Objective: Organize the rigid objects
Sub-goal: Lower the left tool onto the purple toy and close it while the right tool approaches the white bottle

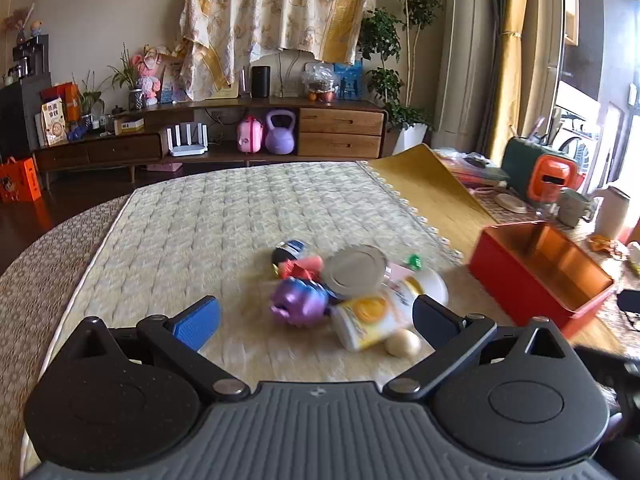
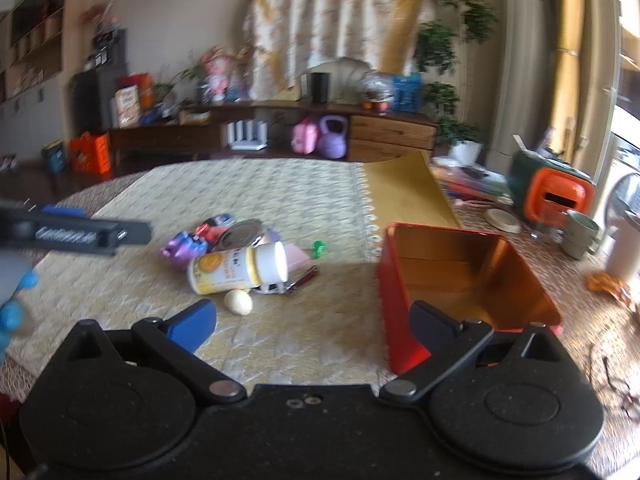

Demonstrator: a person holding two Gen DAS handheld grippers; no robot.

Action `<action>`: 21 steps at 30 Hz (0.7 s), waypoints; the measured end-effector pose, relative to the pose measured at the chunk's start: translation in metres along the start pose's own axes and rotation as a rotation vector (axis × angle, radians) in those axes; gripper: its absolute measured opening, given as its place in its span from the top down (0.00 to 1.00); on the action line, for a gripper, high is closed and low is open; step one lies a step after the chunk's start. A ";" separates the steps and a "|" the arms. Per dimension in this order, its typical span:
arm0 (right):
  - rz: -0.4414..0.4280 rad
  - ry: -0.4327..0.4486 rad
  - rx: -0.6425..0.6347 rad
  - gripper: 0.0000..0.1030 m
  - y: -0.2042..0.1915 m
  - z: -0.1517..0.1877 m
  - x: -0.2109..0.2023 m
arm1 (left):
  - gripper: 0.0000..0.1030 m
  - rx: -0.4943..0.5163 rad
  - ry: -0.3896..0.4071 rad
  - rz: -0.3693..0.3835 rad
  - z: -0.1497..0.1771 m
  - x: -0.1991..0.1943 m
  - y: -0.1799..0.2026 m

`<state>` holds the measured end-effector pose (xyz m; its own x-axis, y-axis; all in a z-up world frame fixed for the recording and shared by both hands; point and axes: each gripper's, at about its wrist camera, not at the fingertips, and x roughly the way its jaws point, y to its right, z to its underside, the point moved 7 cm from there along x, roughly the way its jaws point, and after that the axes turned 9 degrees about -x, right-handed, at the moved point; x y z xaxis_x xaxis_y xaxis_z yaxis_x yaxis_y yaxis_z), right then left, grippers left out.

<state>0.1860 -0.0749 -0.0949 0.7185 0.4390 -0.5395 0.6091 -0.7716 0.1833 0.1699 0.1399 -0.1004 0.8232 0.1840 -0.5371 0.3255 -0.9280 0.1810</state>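
A pile of small objects lies on the quilted mat (image 1: 224, 216): a white and yellow bottle (image 1: 384, 312) on its side, a purple toy (image 1: 298, 300), a metal tin lid (image 1: 354, 268), a cream egg-shaped piece (image 1: 402, 343) and a small green item (image 1: 415, 261). My left gripper (image 1: 316, 320) is open and empty just in front of the pile. My right gripper (image 2: 312, 320) is open and empty, between the bottle (image 2: 236, 266) and the red box (image 2: 468, 280). The left gripper's body (image 2: 76, 234) shows at the left of the right wrist view.
The open red box (image 1: 540, 272) stands right of the pile, its inside empty. Mugs (image 2: 580, 234), an orange and green appliance (image 2: 552, 192) and clutter fill the table's right side. A yellow sheet (image 1: 436, 192) lies behind the box. A wooden sideboard (image 1: 240, 136) stands beyond the table.
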 end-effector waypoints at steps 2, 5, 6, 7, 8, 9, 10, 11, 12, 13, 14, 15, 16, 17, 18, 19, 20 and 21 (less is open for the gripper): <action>-0.025 -0.010 -0.040 0.00 -0.005 -0.002 0.009 | 0.00 -0.001 -0.010 -0.025 -0.003 0.017 -0.006; -0.053 -0.016 -0.105 0.00 -0.014 -0.006 0.022 | 0.00 -0.006 -0.025 -0.040 -0.007 0.039 -0.013; -0.060 -0.017 -0.123 0.00 -0.017 -0.007 0.027 | 0.00 -0.004 -0.033 -0.046 -0.007 0.046 -0.014; -0.066 -0.016 -0.142 0.00 -0.020 -0.008 0.031 | 0.00 -0.005 -0.039 -0.054 -0.008 0.054 -0.016; -0.076 -0.017 -0.163 0.00 -0.023 -0.009 0.036 | 0.00 -0.007 -0.048 -0.058 -0.008 0.060 -0.017; -0.085 -0.020 -0.183 0.00 -0.027 -0.010 0.041 | 0.00 -0.013 -0.059 -0.063 -0.008 0.067 -0.019; -0.092 -0.022 -0.199 0.00 -0.030 -0.012 0.047 | 0.00 -0.021 -0.069 -0.065 -0.009 0.073 -0.021; -0.099 -0.021 -0.213 0.00 -0.034 -0.014 0.053 | 0.00 -0.024 -0.077 -0.064 -0.009 0.078 -0.021; -0.108 -0.022 -0.225 0.00 -0.036 -0.015 0.059 | 0.00 -0.025 -0.084 -0.069 -0.009 0.083 -0.022; -0.118 -0.027 -0.235 0.00 -0.040 -0.016 0.064 | 0.00 -0.023 -0.090 -0.074 -0.009 0.087 -0.022; -0.125 -0.030 -0.245 0.00 -0.044 -0.018 0.072 | 0.00 -0.023 -0.095 -0.078 -0.009 0.090 -0.023; -0.129 -0.031 -0.252 0.00 -0.047 -0.020 0.077 | 0.00 -0.025 -0.100 -0.081 -0.009 0.093 -0.024; -0.133 -0.029 -0.257 0.00 -0.051 -0.020 0.082 | 0.00 -0.032 -0.104 -0.081 -0.009 0.096 -0.024; -0.139 -0.030 -0.264 0.00 -0.054 -0.021 0.086 | 0.00 -0.039 -0.107 -0.076 -0.009 0.099 -0.025; -0.143 -0.030 -0.270 0.00 -0.057 -0.022 0.091 | 0.00 -0.044 -0.113 -0.072 -0.009 0.101 -0.026; -0.140 -0.032 -0.272 0.00 -0.060 -0.024 0.096 | 0.01 -0.046 -0.118 -0.069 -0.009 0.103 -0.026; -0.142 -0.034 -0.268 0.00 -0.062 -0.025 0.100 | 0.01 -0.045 -0.122 -0.069 -0.008 0.105 -0.026; -0.148 -0.034 -0.264 0.00 -0.065 -0.026 0.104 | 0.01 -0.045 -0.125 -0.071 -0.008 0.108 -0.026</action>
<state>0.2302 0.0328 -0.1412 0.6062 0.5187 -0.6029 0.7759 -0.5522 0.3051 0.2543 0.1865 -0.1562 0.7340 0.2044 -0.6477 0.4038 -0.8981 0.1742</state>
